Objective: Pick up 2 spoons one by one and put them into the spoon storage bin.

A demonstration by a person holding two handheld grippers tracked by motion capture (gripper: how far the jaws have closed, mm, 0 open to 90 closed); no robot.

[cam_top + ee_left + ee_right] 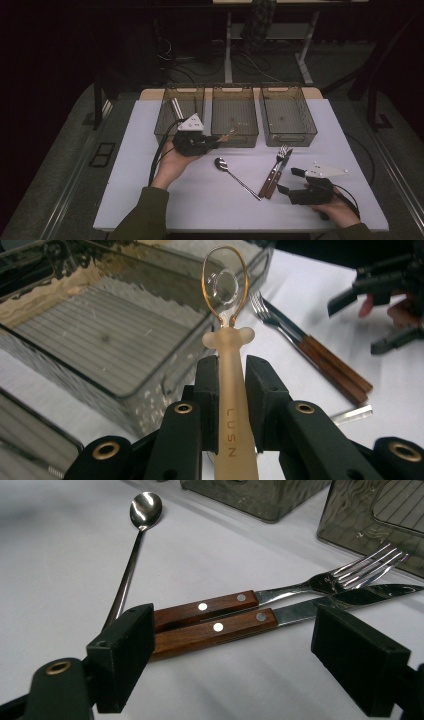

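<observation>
My left gripper (216, 140) is shut on the pale, see-through handle of a utensil (231, 390) that ends in a copper wire loop (223, 285). It holds this utensil (227, 135) above the table, just in front of the middle grey bin (234, 134). On the white table lie a wooden-handled fork (276, 165) and knife (280, 172) side by side, with a long steel spoon (234, 175) to their left. My right gripper (290, 180) rests open just right of their handles. In the right gripper view the fork (210, 606) and knife (220, 630) handles lie between the open jaws (235, 640).
Three translucent grey bins stand in a row at the back: left (165, 125), middle, and right (288, 138). A metal utensil (177, 108) leans in the left bin. The table's front edge (240, 229) runs just ahead of both forearms. The spoon's bowl (145, 506) lies towards the bins.
</observation>
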